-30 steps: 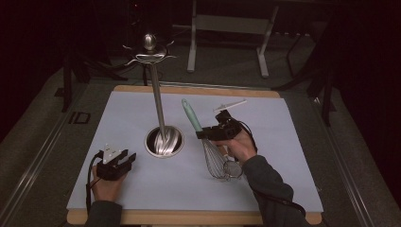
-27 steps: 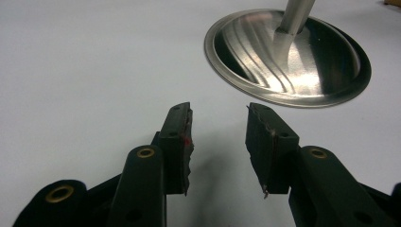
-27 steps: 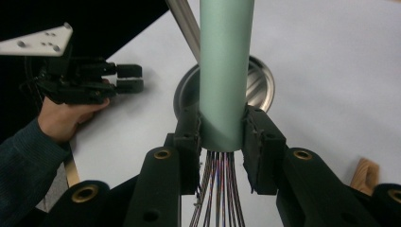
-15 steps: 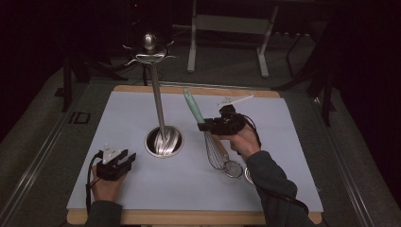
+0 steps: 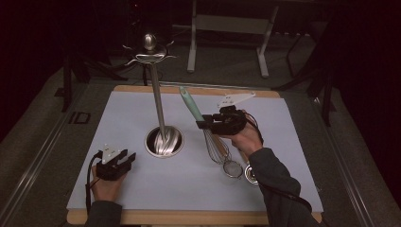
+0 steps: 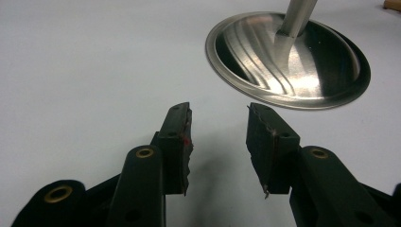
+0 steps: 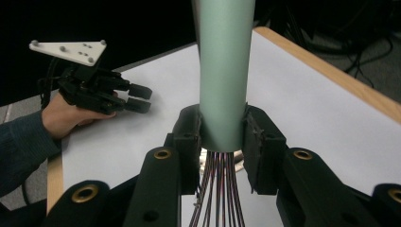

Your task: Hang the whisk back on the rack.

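Note:
A whisk with a pale green handle (image 5: 191, 105) (image 7: 223, 71) and wire loops (image 5: 216, 147) is held tilted above the white mat, handle up and to the far left. My right gripper (image 5: 204, 124) (image 7: 222, 137) is shut on the lower end of that handle, both pads pressing its sides. A steel stand (image 5: 163, 141) (image 6: 288, 61) with a round dished base and a tall post topped by hooks (image 5: 150, 51) rises at the mat's middle. My left gripper (image 5: 122, 161) (image 6: 218, 137) rests open on the mat at the near left, nothing between its jaws, pointing at the stand's base.
A small mesh strainer (image 5: 232, 168) and a round metal piece (image 5: 251, 175) lie on the mat under the right forearm. The white mat (image 5: 283, 142) covers a wooden board. Dark floor and a table frame (image 5: 227, 28) lie beyond.
The right gripper has lifted the whisk off the mat and tipped it more upright, wires now hanging below the hand. The left gripper has stayed put.

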Demonstrator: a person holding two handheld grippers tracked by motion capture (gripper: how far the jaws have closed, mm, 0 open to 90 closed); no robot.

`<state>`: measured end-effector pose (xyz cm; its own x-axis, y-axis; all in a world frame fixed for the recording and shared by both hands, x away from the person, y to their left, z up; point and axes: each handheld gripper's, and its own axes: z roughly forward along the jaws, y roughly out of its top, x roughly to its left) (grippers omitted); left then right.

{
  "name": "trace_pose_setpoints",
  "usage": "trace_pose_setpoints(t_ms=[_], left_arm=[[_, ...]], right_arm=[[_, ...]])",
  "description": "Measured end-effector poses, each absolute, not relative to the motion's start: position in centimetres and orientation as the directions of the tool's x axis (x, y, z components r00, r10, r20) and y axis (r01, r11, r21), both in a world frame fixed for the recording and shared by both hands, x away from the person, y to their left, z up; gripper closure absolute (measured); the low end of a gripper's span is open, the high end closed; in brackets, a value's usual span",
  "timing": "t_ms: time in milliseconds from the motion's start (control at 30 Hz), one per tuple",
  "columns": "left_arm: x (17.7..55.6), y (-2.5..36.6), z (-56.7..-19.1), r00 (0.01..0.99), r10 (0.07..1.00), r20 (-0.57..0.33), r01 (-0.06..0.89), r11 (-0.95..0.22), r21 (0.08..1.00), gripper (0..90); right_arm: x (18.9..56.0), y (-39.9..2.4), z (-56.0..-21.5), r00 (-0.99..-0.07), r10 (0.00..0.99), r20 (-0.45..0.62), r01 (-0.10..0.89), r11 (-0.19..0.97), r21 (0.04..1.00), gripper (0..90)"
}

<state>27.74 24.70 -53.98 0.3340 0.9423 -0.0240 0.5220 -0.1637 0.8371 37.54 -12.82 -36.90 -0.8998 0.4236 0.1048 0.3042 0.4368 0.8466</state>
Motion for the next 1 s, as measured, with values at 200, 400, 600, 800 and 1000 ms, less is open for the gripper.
trace_pose_setpoints(t_ms=[200,400,600,800,1000], left_arm=[[27.7,24.7,-54.0,0.334,0.942,-0.023,0.521,-0.164,0.837,60.8],[27.7,24.7,-54.0,0.334,0.942,-0.023,0.521,-0.164,0.837,60.8],[27.7,24.7,-54.0,0.334,0.942,-0.022,0.521,-0.165,0.838,60.8],[27.7,24.7,-54.0,0.333,0.943,-0.021,0.521,-0.165,0.838,60.8],[27.7,24.7,-54.0,0.331,0.943,-0.023,0.520,-0.162,0.839,60.8]], right_arm=[[37.3,-12.8,-36.5,-0.917,0.394,0.059,0.246,0.445,0.861,69.2],[37.0,-12.7,-36.3,-0.926,0.377,-0.034,0.162,0.476,0.864,69.2],[36.9,-12.8,-35.7,-0.924,0.373,-0.079,0.117,0.475,0.872,69.2],[36.7,-12.8,-35.0,-0.925,0.363,-0.109,0.078,0.465,0.882,69.2],[36.4,-12.8,-34.2,-0.923,0.356,-0.142,0.044,0.466,0.884,69.2]])
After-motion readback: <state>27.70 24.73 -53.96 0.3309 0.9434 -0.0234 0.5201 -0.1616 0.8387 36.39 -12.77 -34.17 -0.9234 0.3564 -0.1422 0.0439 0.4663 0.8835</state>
